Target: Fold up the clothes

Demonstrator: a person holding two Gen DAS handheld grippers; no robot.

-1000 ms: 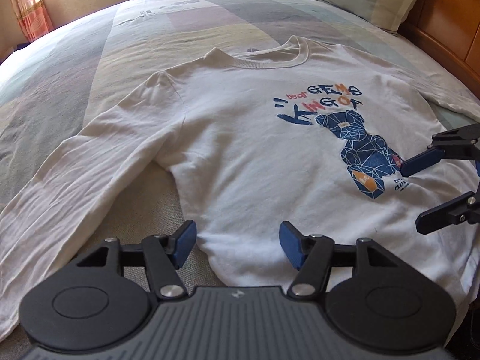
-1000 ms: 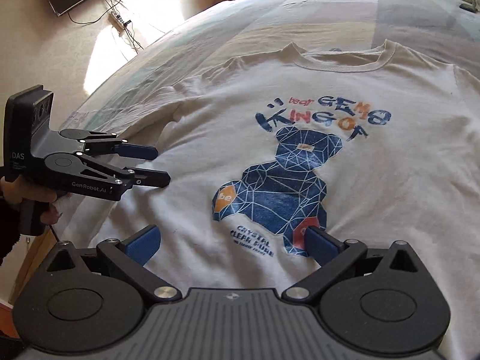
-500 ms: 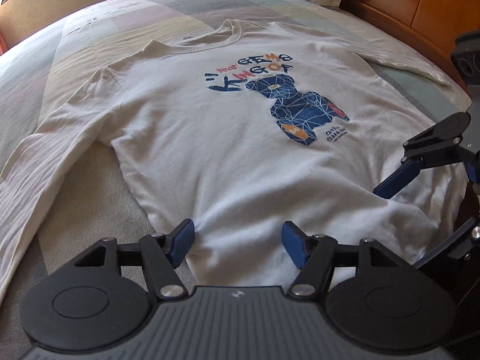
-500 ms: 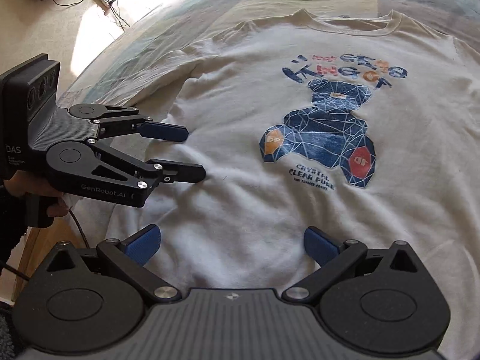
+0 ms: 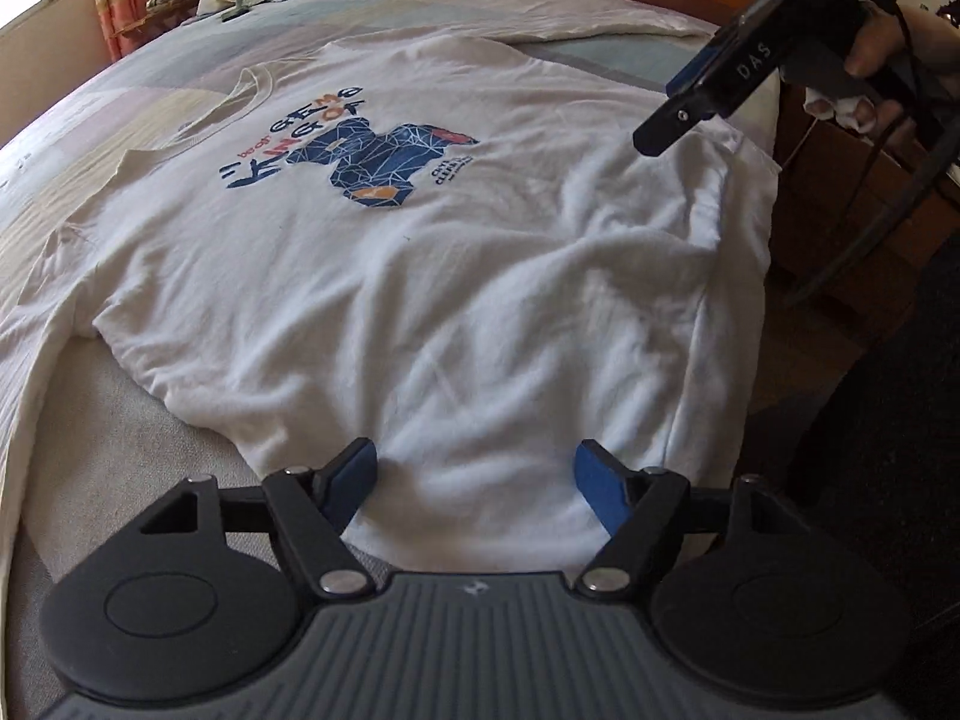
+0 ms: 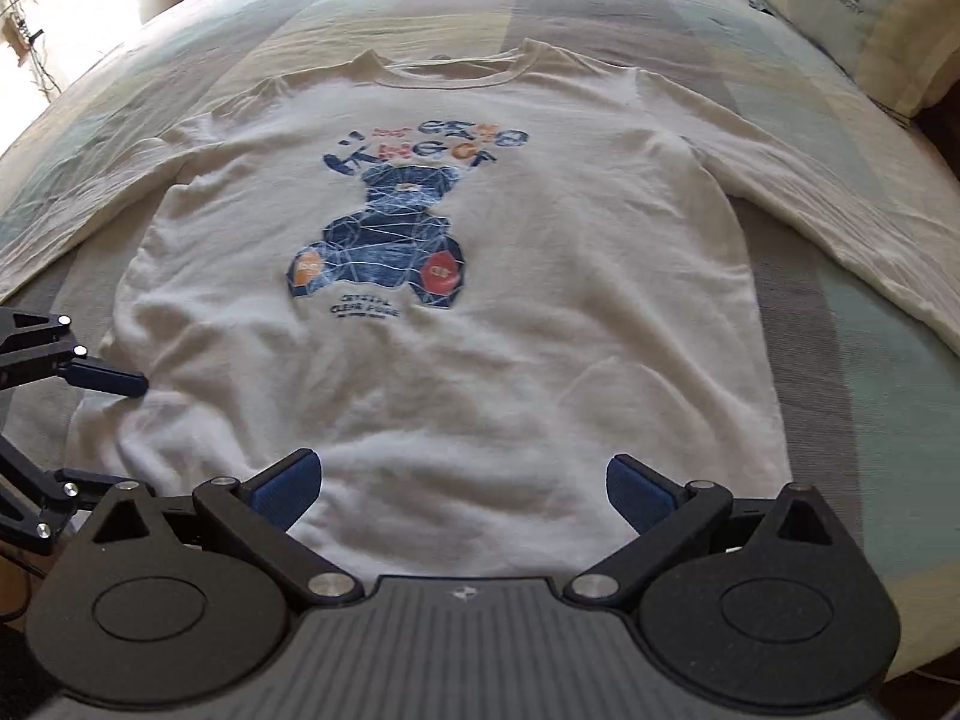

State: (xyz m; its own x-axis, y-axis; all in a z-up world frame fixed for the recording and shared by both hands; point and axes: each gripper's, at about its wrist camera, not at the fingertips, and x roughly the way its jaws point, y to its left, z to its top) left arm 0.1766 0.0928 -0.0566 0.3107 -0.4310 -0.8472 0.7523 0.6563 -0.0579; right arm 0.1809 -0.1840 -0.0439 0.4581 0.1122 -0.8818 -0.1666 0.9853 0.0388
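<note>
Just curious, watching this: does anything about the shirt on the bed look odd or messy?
Nothing damaged. The white shirt lies face up on the bed, but its bottom part is rumpled, not smooth.

A white shirt (image 6: 456,360) with a blue bear is spread flat on the bed (image 6: 870,372), front up, sleeves out.

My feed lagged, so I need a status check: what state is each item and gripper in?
White long-sleeved sweatshirt with blue bear print: flat, print up, unfolded, sleeves spread.
Left gripper: open at the hem.
Right gripper: open at the hem.
Pale pillow: lying at the bed's head.
</note>
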